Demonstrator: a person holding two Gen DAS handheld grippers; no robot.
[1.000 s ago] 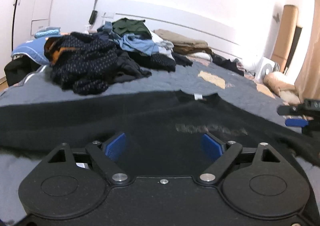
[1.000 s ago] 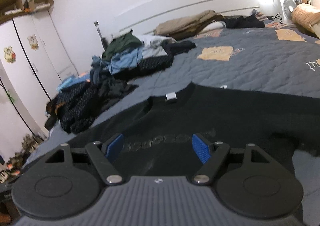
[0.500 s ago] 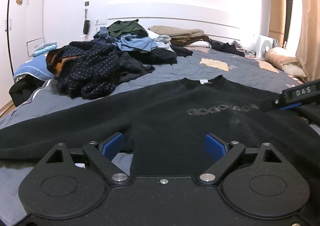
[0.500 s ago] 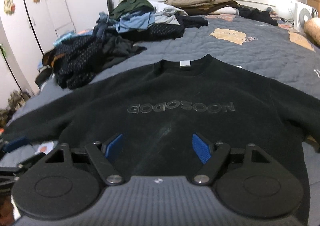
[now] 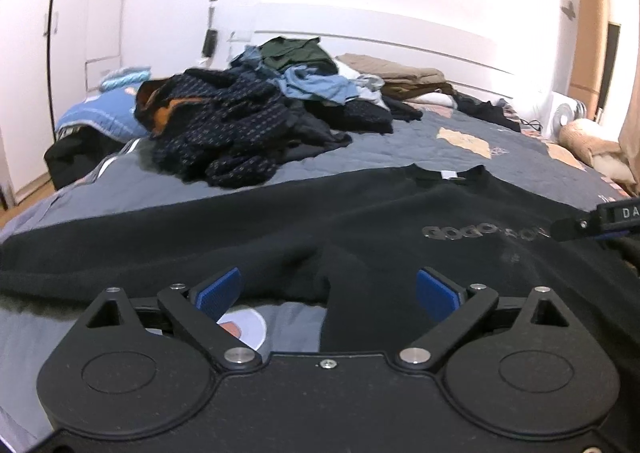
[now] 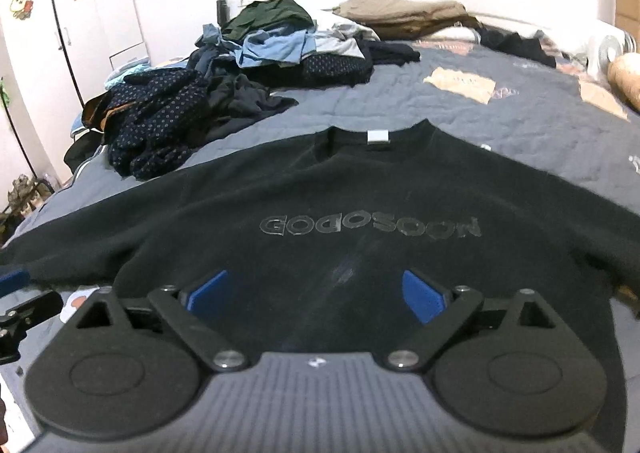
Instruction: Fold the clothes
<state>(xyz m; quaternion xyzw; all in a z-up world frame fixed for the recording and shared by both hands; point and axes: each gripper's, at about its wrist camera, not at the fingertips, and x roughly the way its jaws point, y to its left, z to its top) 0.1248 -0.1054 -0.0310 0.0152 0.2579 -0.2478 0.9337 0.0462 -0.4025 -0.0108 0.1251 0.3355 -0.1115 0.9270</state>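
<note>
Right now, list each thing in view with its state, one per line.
Black sweatshirt: spread flat, front up, unfolded.
Clothes heap: jumbled, unfolded.
Tan pile: folded by the headboard.
Left tongs: open, just widened, holding nothing.
Right tongs: open, just widened, holding nothing.

Black sweatshirt (image 6: 360,205) lies flat across the near bed; grey quilt (image 6: 400,105) beyond its collar is bare. Heaped clothes pile (image 6: 180,113) blocks the far-left side, folded stack (image 6: 400,13) along the headboard.

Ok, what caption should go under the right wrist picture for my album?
Open right claw hovering over a black GODOSOON sweatshirt spread flat on a grey quilted bed, unfolded clothes pile behind.
</note>
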